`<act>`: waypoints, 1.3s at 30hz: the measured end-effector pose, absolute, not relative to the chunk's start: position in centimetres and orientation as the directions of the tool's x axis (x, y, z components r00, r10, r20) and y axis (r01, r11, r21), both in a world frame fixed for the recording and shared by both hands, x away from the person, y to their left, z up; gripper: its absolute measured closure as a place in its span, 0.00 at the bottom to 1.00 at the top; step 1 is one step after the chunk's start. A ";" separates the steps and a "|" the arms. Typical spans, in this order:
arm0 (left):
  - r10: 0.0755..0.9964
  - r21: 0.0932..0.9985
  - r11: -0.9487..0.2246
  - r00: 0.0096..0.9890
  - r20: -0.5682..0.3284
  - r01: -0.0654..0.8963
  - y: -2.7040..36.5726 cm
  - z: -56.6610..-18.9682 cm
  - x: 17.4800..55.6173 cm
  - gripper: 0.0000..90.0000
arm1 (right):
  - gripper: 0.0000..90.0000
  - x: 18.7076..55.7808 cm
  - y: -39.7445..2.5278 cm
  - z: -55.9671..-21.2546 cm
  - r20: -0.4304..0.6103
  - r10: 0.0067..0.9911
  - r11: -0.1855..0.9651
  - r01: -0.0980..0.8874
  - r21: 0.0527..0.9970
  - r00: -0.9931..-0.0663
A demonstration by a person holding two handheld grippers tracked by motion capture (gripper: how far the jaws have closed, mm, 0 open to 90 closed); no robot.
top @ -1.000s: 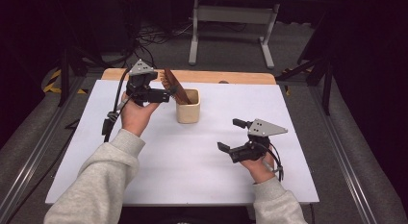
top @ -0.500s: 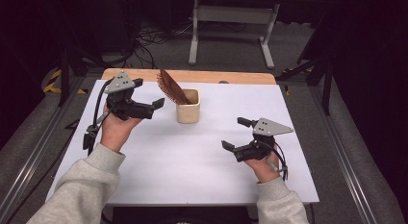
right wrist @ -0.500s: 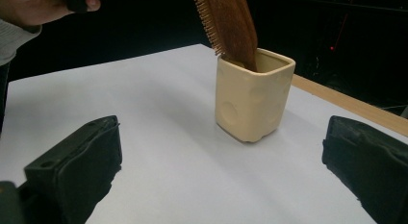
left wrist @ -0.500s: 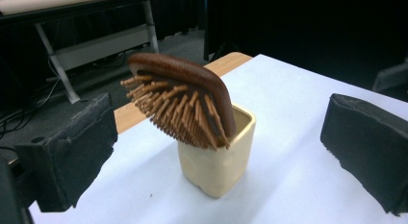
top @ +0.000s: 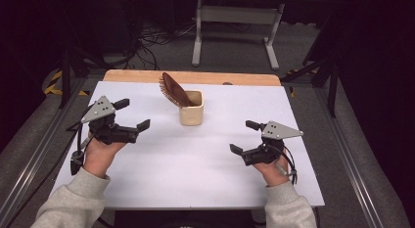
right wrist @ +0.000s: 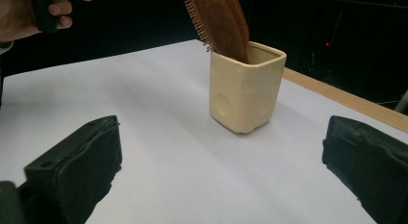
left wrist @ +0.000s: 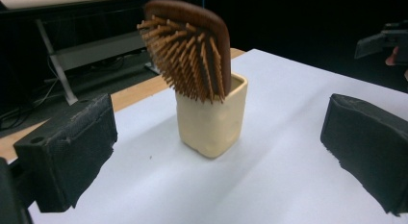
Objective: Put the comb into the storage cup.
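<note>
A cream square cup [top: 191, 108] [left wrist: 212, 119] [right wrist: 245, 88] stands on the white table [top: 195, 164], toward the back middle. A brown wooden hairbrush [top: 172, 90] [left wrist: 191, 46] [right wrist: 220, 19] leans in it, head up, bristles toward the left. My left gripper [top: 132, 114] is open at the left of the table, well apart from the cup, with nothing between its jaws. Over at the right, nearer the front, my right gripper [top: 244, 137] is open as well and holds nothing.
A wooden strip [top: 195, 77] runs along the table's far edge. Behind it stand a metal frame [top: 235, 17] and cables on the floor. Dark rails flank the table on both sides.
My left gripper has let go of the hairbrush, opened, and drawn back left and toward the front. The brush now rests in the cup. The right gripper drifted slightly.
</note>
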State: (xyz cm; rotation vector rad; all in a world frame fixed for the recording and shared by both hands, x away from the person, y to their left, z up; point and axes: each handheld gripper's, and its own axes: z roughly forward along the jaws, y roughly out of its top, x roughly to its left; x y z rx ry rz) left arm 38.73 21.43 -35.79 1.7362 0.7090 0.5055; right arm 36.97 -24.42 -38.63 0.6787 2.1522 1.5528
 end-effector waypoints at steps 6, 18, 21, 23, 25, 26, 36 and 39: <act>0.690 0.965 -0.167 0.723 -0.032 0.202 22.7 -37.5 37.6 0.01 | 0.01 36.8 -24.7 -39.1 -0.035 0.595 0.271 0.159 0.949 -0.803; 0.687 0.962 -0.158 0.725 -0.054 0.221 24.0 -41.4 36.2 0.01 | 0.01 36.4 -25.1 -40.3 -0.031 0.595 0.280 0.171 0.945 -0.803; 0.689 0.960 -0.153 0.722 -0.065 0.233 24.3 -42.2 36.0 0.01 | 0.01 36.2 -25.2 -40.6 -0.030 0.596 0.282 0.174 0.944 -0.802; 0.689 0.961 -0.143 0.721 -0.075 0.237 24.5 -42.7 35.9 0.01 | 0.01 36.1 -25.3 -40.8 -0.030 0.598 0.281 0.174 0.944 -0.801; 0.691 0.960 -0.140 0.718 -0.081 0.242 24.6 -43.1 35.8 0.01 | 0.01 36.0 -25.4 -40.9 -0.029 0.597 0.282 0.175 0.943 -0.802; 0.691 0.959 -0.137 0.718 -0.086 0.247 24.7 -43.4 35.7 0.01 | 0.01 36.0 -25.4 -41.1 -0.028 0.597 0.282 0.178 0.943 -0.802; 0.703 0.955 -0.133 0.705 -0.098 0.266 25.5 -45.8 34.8 0.01 | 0.01 35.3 -26.0 -42.2 -0.020 0.597 0.277 0.182 0.943 -0.802; 0.715 0.953 -0.152 0.695 -0.076 0.261 25.6 -46.3 34.7 0.01 | 0.01 35.1 -26.2 -42.7 -0.022 0.598 0.275 0.179 0.945 -0.801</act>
